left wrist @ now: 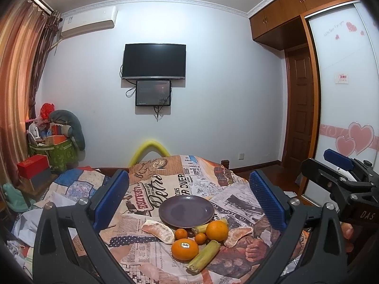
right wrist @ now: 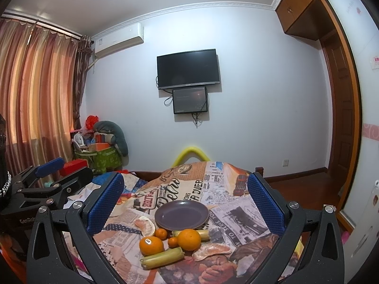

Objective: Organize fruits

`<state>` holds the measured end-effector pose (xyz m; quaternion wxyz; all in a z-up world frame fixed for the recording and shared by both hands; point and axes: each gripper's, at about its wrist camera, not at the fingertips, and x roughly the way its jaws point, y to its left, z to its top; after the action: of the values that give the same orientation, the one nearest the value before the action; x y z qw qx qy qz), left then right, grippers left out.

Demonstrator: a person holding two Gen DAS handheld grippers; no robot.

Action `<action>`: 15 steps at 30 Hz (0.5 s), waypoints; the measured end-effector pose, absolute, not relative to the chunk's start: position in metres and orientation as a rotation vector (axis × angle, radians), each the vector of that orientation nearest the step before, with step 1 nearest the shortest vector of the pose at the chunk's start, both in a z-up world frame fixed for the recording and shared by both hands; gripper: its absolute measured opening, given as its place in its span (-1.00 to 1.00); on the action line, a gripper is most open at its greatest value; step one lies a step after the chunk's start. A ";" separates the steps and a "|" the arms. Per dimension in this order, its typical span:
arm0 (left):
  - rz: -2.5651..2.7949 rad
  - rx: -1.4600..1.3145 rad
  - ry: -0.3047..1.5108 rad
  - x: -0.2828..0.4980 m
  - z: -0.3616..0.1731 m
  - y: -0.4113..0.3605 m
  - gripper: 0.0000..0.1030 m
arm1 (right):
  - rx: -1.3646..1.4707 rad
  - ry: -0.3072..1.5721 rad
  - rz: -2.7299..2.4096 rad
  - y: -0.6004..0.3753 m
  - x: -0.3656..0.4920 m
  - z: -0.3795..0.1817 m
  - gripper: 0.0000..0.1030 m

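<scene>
Left wrist view: both grippers, left gripper (left wrist: 187, 194) and right gripper (right wrist: 186, 198), hang spread apart and empty over the bed's foot end, fruit bunched touching beside the empty plate (left wrist: 165, 209), so grabbing the stickered orange (left wrist: 185, 249) risks rolling neighbours off the soft cover.

A round dark-purple ceramic plate (left wrist: 186, 211) lies bare on a bed under a newspaper-print quilt (left wrist: 165, 184), framed by the wide-apart blue-padded fingers (left wrist: 111, 198) of the left gripper (left wrist: 188, 201). Along the plate's rim from 8 to 4 o'clock cluster the fruits: two peeled pomelo wedges (left wrist: 159, 231), two small tangerines (left wrist: 181, 233), a large orange (left wrist: 217, 230), a stickered orange (left wrist: 185, 249) and a pale green sugarcane piece (left wrist: 204, 256). The right gripper (left wrist: 341, 165) sits at 3 o'clock.
</scene>
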<state>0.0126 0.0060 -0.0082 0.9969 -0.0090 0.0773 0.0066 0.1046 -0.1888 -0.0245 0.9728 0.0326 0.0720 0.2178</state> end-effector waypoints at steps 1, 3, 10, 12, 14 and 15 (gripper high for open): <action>0.013 -0.018 0.155 0.013 -0.008 0.006 1.00 | 0.067 0.146 0.438 -0.189 0.105 -0.024 1.00; 0.015 -0.018 0.154 0.013 -0.008 0.006 1.00 | 0.068 0.146 0.438 -0.189 0.105 -0.024 1.00; 0.017 -0.016 0.155 0.013 -0.008 0.005 1.00 | 0.068 0.149 0.434 -0.190 0.105 -0.024 1.00; 0.016 -0.019 0.156 0.014 -0.008 0.004 1.00 | 0.072 0.151 0.434 -0.190 0.106 -0.024 1.00; 0.016 -0.018 0.156 0.013 -0.008 0.004 1.00 | 0.076 0.154 0.436 -0.191 0.106 -0.024 1.00; 0.016 -0.018 0.156 0.013 -0.008 0.004 1.00 | 0.077 0.155 0.436 -0.191 0.106 -0.024 1.00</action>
<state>0.0134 0.0044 -0.0082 0.9969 -0.0088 0.0778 0.0079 0.1063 -0.1914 -0.0241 0.9727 0.0379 0.0766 0.2159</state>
